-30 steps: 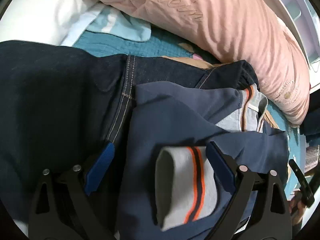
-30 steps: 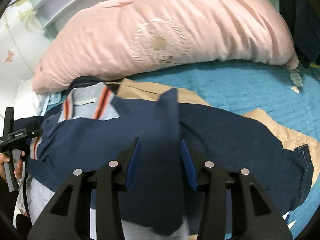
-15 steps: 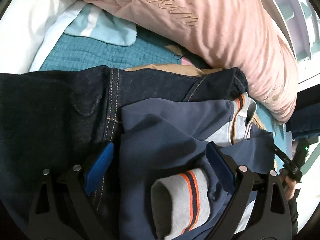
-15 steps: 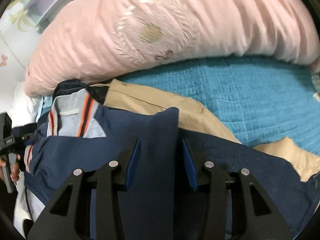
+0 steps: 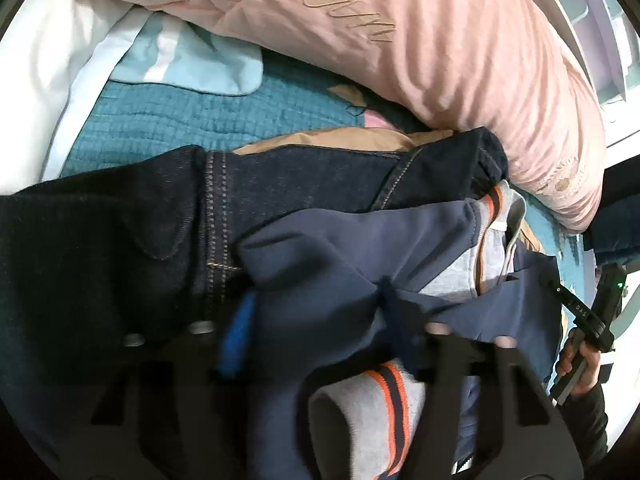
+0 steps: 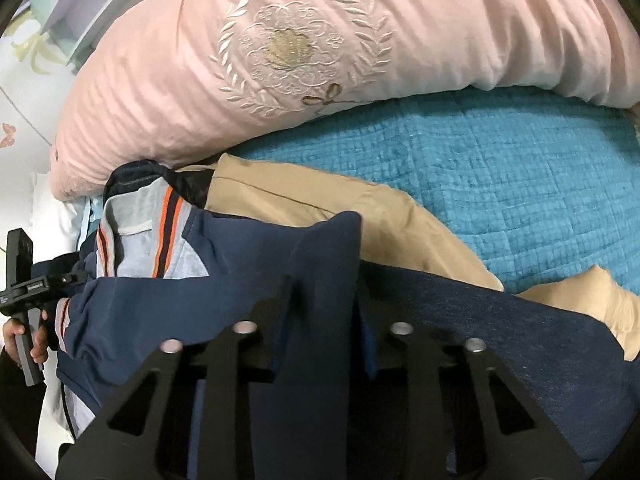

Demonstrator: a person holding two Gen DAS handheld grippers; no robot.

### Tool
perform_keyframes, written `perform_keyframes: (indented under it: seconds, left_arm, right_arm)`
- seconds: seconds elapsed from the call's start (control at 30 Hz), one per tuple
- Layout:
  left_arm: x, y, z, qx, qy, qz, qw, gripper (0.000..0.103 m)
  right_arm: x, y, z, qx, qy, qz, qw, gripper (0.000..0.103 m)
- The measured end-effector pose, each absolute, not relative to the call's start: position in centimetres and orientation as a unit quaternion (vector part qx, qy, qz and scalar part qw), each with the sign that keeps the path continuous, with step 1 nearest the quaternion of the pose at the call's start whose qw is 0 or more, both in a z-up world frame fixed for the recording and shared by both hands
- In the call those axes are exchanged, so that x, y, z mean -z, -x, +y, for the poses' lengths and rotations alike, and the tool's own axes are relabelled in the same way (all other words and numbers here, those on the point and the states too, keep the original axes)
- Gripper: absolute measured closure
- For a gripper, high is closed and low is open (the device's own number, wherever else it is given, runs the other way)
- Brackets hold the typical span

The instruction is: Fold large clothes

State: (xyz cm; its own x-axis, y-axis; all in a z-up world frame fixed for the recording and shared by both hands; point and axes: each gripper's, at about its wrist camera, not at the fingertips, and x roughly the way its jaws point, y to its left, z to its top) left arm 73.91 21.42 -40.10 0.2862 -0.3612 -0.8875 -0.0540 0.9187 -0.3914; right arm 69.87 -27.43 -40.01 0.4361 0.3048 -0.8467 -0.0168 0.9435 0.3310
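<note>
A navy sweatshirt (image 5: 320, 256) with grey panels and orange stripes lies on dark jeans (image 5: 120, 240) and tan trousers (image 6: 320, 204) on a teal quilt. My left gripper (image 5: 316, 320) is shut on a fold of the sweatshirt, with its grey striped cuff (image 5: 372, 412) hanging between the jaws. My right gripper (image 6: 324, 300) is shut on a raised navy fold of the same sweatshirt (image 6: 328, 248). Each gripper's handle and the hand on it show at the edge of the other's view.
A big pink embroidered pillow (image 6: 300, 52) lies along the far side of the teal quilt (image 6: 520, 168). White and light blue bedding (image 5: 180, 56) sits at the left. A pale shelf unit (image 5: 592, 28) stands behind the pillow.
My left gripper has shut onto the sweatshirt fold; it was open before. Both grippers moved forward toward the pillow, and the right one kept its hold on the navy fold.
</note>
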Motion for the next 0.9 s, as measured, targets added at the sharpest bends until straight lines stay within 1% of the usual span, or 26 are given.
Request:
perform_keyframes:
  seconds: [0.03, 0.07, 0.17, 0.2, 0.37, 0.57, 0.7, 0.9]
  left_arm:
    - [40.1, -73.9, 21.5, 0.106, 0.178, 0.589, 0.781, 0.069]
    - [40.0, -73.7, 21.5, 0.116, 0.183, 0.587, 0.78, 0.073]
    - [39.1, -73.0, 21.4, 0.117, 0.171, 0.572, 0.794, 0.077]
    - [38.6, -72.6, 21.4, 0.12, 0.17, 0.565, 0.798, 0.078]
    - [35.8, -70.7, 21.9, 0.138, 0.185, 0.535, 0.813, 0.079]
    - [31.5, -67.2, 21.3, 0.153, 0.166, 0.503, 0.834, 0.081]
    - [29.0, -63.8, 21.2, 0.159, 0.158, 0.492, 0.841, 0.083]
    - [26.8, -57.0, 22.1, 0.158, 0.149, 0.476, 0.852, 0.084]
  right_arm:
    - [40.0, -69.8, -27.6, -0.098, -0.143, 0.521, 0.836, 0.083]
    - [39.8, -69.7, -27.7, -0.1, -0.146, 0.515, 0.839, 0.085]
    - [39.0, -69.1, -27.8, -0.103, -0.143, 0.502, 0.847, 0.094]
    - [38.6, -68.8, -27.9, -0.109, -0.149, 0.496, 0.849, 0.097]
    - [36.2, -66.8, -28.0, -0.124, -0.147, 0.467, 0.863, 0.098]
    - [33.0, -63.8, -27.5, -0.14, -0.137, 0.439, 0.877, 0.098]
    - [30.2, -60.2, -26.5, -0.154, -0.122, 0.424, 0.884, 0.098]
    - [27.2, -54.1, -25.7, -0.169, -0.098, 0.403, 0.894, 0.098]
